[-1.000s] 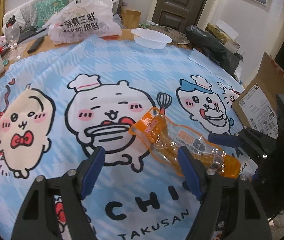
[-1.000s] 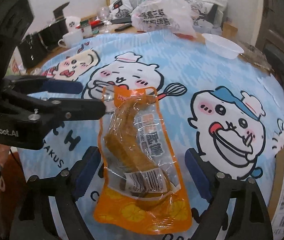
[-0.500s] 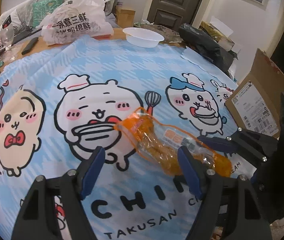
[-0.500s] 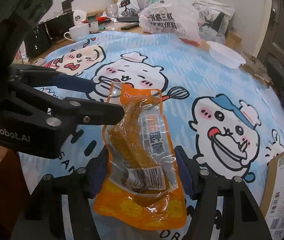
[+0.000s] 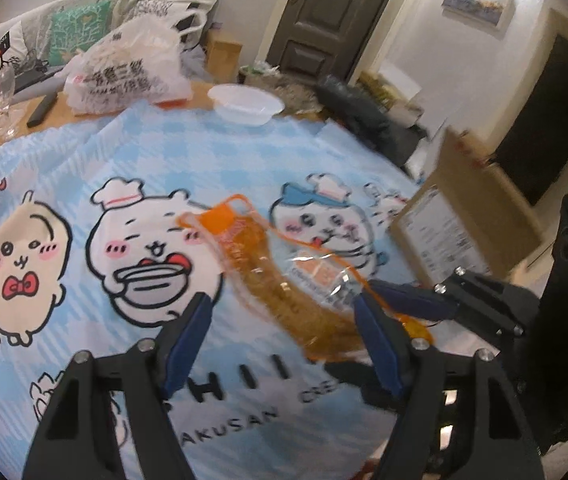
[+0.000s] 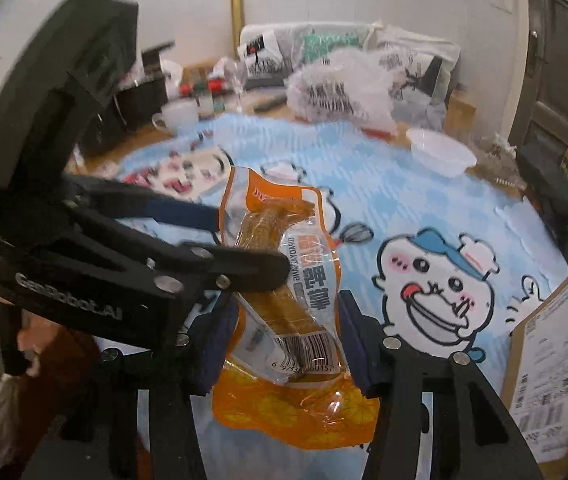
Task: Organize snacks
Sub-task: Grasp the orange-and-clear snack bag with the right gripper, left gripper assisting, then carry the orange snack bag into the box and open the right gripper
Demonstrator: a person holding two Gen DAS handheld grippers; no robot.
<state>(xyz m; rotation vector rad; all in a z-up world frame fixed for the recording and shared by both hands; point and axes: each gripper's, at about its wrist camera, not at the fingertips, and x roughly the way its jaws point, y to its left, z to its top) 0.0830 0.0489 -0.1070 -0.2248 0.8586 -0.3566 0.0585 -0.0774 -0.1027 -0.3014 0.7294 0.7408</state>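
The right claw point(image 6: 282, 344) is closed on the snack pack point(image 6: 284, 304). Its two blue fingers point(image 6: 354, 344) press on both sides of the pack near the bar code. The pack is orange and clear, with a long brown snack inside. It is lifted off the blue cartoon cloth point(image 6: 424, 192) and points up toward 12 o'clock in the right view.

The left claw point(image 5: 280, 340) is wide open and holds nothing. In the left view the snack pack point(image 5: 268, 280) hangs in front of it, a bit toward 1 o'clock, and the pack's lower end sits behind the left claw's right finger point(image 5: 376, 344). In the right view the left claw point(image 6: 240, 240) reaches in from 9 o'clock. One of its black fingers crosses in front of the pack and hides part of it. I cannot tell if that finger touches the pack.

Other things sit around on the bench. A white bowl point(image 5: 246, 104) is at 12 o'clock at the far edge of the cloth. A white shopping bag point(image 5: 128, 76) with dark letters is at 11 o'clock, beside a wine glass point(image 5: 2, 88) and a remote point(image 5: 42, 110). A cardboard box point(image 5: 468, 216) with a white label is at 2 o'clock, just beside the cloth's edge. A white mug point(image 6: 178, 116) is at 11 o'clock in the right view. A dark door point(image 5: 336, 12) is far behind the bench.
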